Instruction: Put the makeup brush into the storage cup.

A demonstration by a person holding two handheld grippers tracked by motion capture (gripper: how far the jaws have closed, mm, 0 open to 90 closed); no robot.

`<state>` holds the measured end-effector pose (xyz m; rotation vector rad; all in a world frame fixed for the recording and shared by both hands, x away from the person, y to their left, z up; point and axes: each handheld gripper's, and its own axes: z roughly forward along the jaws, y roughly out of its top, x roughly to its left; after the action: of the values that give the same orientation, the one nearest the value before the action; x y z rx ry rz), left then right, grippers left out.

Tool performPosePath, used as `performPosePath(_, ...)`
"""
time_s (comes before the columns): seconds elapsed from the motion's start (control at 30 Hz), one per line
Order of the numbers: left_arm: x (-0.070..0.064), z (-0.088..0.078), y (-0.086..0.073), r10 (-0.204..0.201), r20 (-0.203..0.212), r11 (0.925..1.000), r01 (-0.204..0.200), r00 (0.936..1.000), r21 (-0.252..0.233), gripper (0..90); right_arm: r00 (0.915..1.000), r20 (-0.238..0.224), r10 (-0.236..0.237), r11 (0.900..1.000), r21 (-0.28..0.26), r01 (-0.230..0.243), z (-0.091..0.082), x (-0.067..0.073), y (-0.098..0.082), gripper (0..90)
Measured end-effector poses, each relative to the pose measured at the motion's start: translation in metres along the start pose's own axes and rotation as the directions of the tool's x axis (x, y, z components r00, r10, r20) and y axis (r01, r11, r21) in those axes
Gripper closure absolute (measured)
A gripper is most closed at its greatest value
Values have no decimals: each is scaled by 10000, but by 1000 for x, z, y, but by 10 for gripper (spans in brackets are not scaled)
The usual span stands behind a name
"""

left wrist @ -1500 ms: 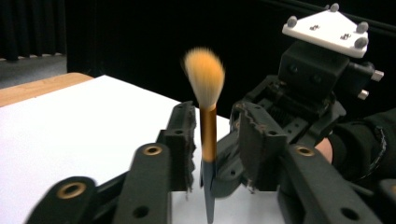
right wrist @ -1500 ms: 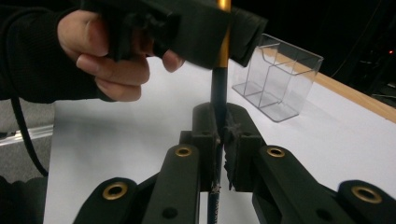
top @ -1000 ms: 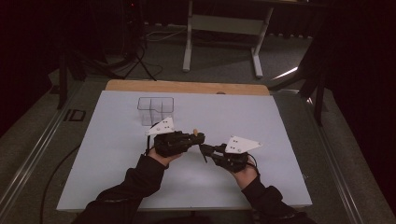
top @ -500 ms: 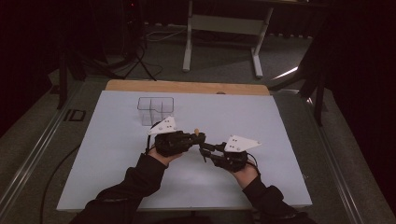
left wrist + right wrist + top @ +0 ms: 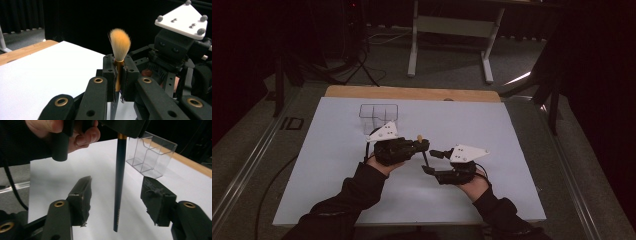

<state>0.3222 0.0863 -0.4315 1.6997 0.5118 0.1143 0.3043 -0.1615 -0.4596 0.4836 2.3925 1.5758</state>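
Released a moment ago, the brush handle [image 5: 119, 182] now hangs free between the pads of my right gripper [image 5: 120, 202], whose jaws have just been opening and stand well apart on either side of it, touching nothing. My left gripper [image 5: 119, 80] is clamped on the makeup brush [image 5: 120, 50] at its gold collar, the brush upright with its orange bristle tuft on top and the dark handle pointing down toward the white table sheet [image 5: 337, 170]. From the high view the left gripper [image 5: 422, 145] and the right gripper [image 5: 429, 162] sit close together near the middle of the sheet, the right one just below and beside the handle. I judge that the handover is complete: the brush rests with the left gripper alone, and the likely next step is to carry it to the clear compartmented holder [image 5: 378, 116], which stands empty near the far edge, behind the left hand [image 5: 379, 162]. Nothing lies on the sheet between brush and holder. What stands in the way is the right gripper itself, whose open pads flank the handle and should draw back first, and the holder's thin dividers [image 5: 147, 155], which the handle tip must clear.
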Motion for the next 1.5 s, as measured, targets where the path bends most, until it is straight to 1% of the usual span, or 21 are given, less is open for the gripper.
performPosePath(0.2, 2, -7, 5, -15, -224, 10000, 16, 9997, 21, 843, 9999, 16, 172, 9998, -45, -172, -3, -1, 2, 308)
performPosePath(0.23, 2, -8, 6, -25, -308, 10000, 26, 9995, 20, 843, 9990, 265, 358, 9993, -92, -356, -5, -1, 3, 227)
performPosePath(0.3, 4, -11, 6, -78, -387, 9999, 81, 9992, 71, 843, 9980, 484, 400, 9992, -114, -395, -7, 0, 3, 211)
performPosePath(0.37, 4, -14, 7, -101, -489, 9999, 107, 9988, 108, 843, 9970, 649, 420, 9991, -120, -413, -8, 1, 3, 162)
performPosePath(0.4, 4, -14, 7, -101, -489, 9999, 107, 9988, 108, 843, 9970, 649, 420, 9991, -120, -413, -8, 1, 3, 162)
performPosePath(0.43, 5, -17, 8, -88, -618, 9999, 96, 9981, 130, 843, 9963, 736, 442, 9990, -142, -432, -10, 1, 3, 126)
performPosePath(0.47, 6, -19, 9, -113, -666, 9999, 121, 9977, 112, 843, 9972, 600, 456, 9988, -193, -445, -12, 0, 2, 110)
performPosePath(0.6, 9, -26, 13, -201, -960, 9997, 212, 9952, 111, 843, 9964, 720, 455, 9990, -38, -454, -16, -2, 0, 111)
performPosePath(0.77, 12, -36, 20, -269, -1257, 9996, 281, 9917, 84, 842, 9960, 617, 651, 9976, -271, -635, -22, -4, -1, 112)
performPosePath(0.8, 14, -41, 23, -255, -1460, 9996, 269, 9890, 70, 842, 9958, 564, 719, 9968, -396, -698, -25, -5, -2, 113)
performPosePath(0.83, 15, -42, 24, -283, -1498, 9995, 296, 9883, 66, 842, 9948, 662, 771, 9965, -362, -749, -28, -5, -2, 115)
performPosePath(0.9, 18, -48, 27, -271, -1784, 9996, 289, 9836, 71, 843, 9935, 675, 914, 9947, -533, -879, -32, -5, -4, 115)
performPosePath(1.1, 24, -60, 34, -270, -2242, 9996, 279, 9742, 9, 842, 9919, 892, 902, 9951, -491, -861, -38, -5, -9, 115)
performPosePath(1.17, 26, -65, 38, -207, -2548, 9997, 231, 9668, 64, 842, 9904, 896, 1050, 9934, -562, -1003, -41, -5, -11, 115)
performPosePath(1.2, 27, -67, 39, -165, -2599, 9998, 187, 9655, 61, 842, 9902, 925, 1046, 9933, -589, -994, -43, -5, -11, 115)
performPosePath(1.27, 30, -72, 44, -199, -2888, 9997, 237, 9572, 98, 842, 9890, 979, 1108, 9922, -672, -1046, -45, -5, -12, 115)
performPosePath(1.3, 31, -74, 45, -201, -2958, 9997, 243, 9550, 104, 842, 9884, 989, 1149, 9919, -658, -1088, -47, -6, -12, 115)
performPosePath(1.37, 33, -78, 50, -182, -3245, 9995, 255, 9457, 182, 842, 9880, 1034, 1143, 9919, -672, -1078, -49, -6, -13, 115)
performPosePath(1.4, 35, -80, 52, -159, -3318, 9995, 235, 9432, 188, 842, 9880, 1091, 1090, 9926, -648, -1023, -49, -6, -13, 115)
performPosePath(1.47, 38, -84, 57, -113, -3636, 9994, 221, 9315, 257, 842, 9876, 1114, 1108, 9922, -702, -1034, -51, -6, -14, 115)
performPosePath(1.5, 39, -86, 58, -125, -3689, 9995, 227, 9294, 235, 842, 9869, 1167, 1115, 9920, -729, -1035, -51, -6, -14, 115)
